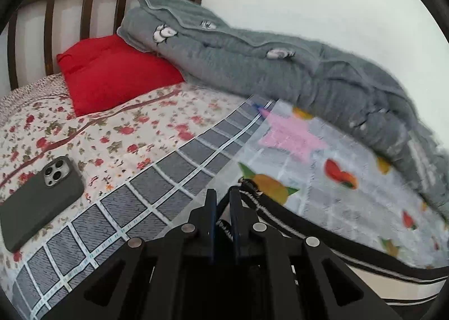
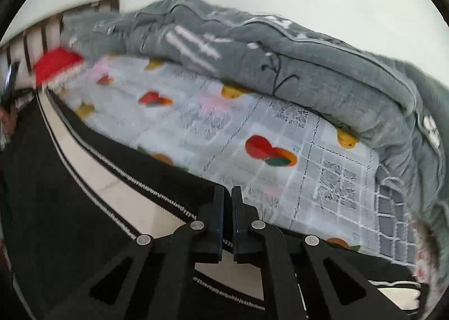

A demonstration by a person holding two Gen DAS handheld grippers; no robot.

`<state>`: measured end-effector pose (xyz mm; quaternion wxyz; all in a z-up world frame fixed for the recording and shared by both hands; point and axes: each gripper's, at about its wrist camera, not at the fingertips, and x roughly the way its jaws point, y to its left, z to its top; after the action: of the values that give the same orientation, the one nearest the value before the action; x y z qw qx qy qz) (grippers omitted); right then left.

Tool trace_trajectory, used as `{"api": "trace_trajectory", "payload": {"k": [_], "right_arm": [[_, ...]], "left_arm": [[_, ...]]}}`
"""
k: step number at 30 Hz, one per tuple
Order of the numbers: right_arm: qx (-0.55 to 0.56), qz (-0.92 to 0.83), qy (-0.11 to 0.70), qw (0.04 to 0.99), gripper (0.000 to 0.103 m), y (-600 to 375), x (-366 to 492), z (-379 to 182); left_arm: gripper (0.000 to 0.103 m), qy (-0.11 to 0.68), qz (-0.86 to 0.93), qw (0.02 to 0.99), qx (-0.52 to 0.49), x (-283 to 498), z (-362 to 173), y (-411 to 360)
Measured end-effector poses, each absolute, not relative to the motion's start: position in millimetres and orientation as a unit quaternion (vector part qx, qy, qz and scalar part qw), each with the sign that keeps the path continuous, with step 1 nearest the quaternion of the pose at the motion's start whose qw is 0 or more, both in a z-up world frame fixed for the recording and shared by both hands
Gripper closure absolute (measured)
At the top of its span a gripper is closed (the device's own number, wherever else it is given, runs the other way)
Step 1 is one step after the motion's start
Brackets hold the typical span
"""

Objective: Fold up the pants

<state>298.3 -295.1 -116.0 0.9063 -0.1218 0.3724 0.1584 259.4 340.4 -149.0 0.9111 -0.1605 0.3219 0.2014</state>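
Note:
The pants are black with a cream side stripe edged in white stitching. They hang stretched between my two grippers above the bed. My left gripper is shut on the pants' edge, which runs off to the lower right. My right gripper is shut on the pants' edge, with the cloth running up to the left, where the other gripper shows blurred at the frame's edge.
The bed has a fruit-print sheet, a grey checked sheet and a floral sheet. A grey quilt is bunched along the wall. A red pillow lies by the headboard. A phone lies on the floral sheet.

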Motion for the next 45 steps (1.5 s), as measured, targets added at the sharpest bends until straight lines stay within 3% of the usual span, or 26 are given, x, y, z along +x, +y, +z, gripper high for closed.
{"api": "trace_trajectory", "payload": {"k": [4,6,7,8,10,13,16,19,23,27,36,45], "right_arm": [[-0.183,0.112,0.428,0.878,0.092,-268.8,327.5,-164.7],[-0.183,0.099,0.421,0.883,0.090,-269.2,321.7,-153.2],[-0.175,0.091,0.416,0.888,0.090,-274.1,317.7,-145.4],[-0.162,0.070,0.398,0.900,0.089,-288.1,308.6,-133.1],[-0.133,0.035,0.375,0.917,0.079,-316.5,294.5,-118.9],[-0.075,-0.025,0.395,0.915,0.082,-367.5,289.2,-119.8],[-0.065,-0.038,0.448,0.891,0.088,-382.1,310.5,-157.9],[-0.087,-0.058,0.440,0.892,0.088,-371.8,311.0,-144.7],[-0.029,-0.037,0.407,0.912,0.087,-364.1,286.1,-115.0],[-0.018,-0.034,0.364,0.931,0.049,-341.9,250.4,-96.1],[0.040,0.020,0.378,0.925,0.049,-306.3,184.1,-95.9],[0.062,0.012,0.394,0.917,0.049,-298.6,138.3,-103.8]], "left_arm": [[0.092,0.352,0.216,0.900,-0.137,268.7,-153.6,335.6],[0.073,0.354,0.217,0.900,-0.128,263.4,-149.3,333.0],[0.053,0.355,0.217,0.900,-0.127,260.0,-147.7,332.0],[0.043,0.352,0.216,0.902,-0.127,254.4,-145.3,330.2],[0.043,0.343,0.214,0.907,-0.122,243.4,-140.3,326.1],[0.043,0.338,0.219,0.909,-0.109,228.6,-132.0,318.0],[0.043,0.337,0.209,0.910,-0.120,213.0,-124.5,310.3],[0.043,0.334,0.208,0.911,-0.121,193.3,-116.5,301.1],[0.043,0.338,0.204,0.909,-0.133,158.6,-113.7,296.7],[0.043,0.353,0.186,0.903,-0.160,123.5,-120.7,297.4],[0.041,0.356,0.085,0.888,-0.279,62.7,-162.6,313.2],[0.043,0.326,0.079,0.878,-0.340,100.9,-181.8,339.7]]}}
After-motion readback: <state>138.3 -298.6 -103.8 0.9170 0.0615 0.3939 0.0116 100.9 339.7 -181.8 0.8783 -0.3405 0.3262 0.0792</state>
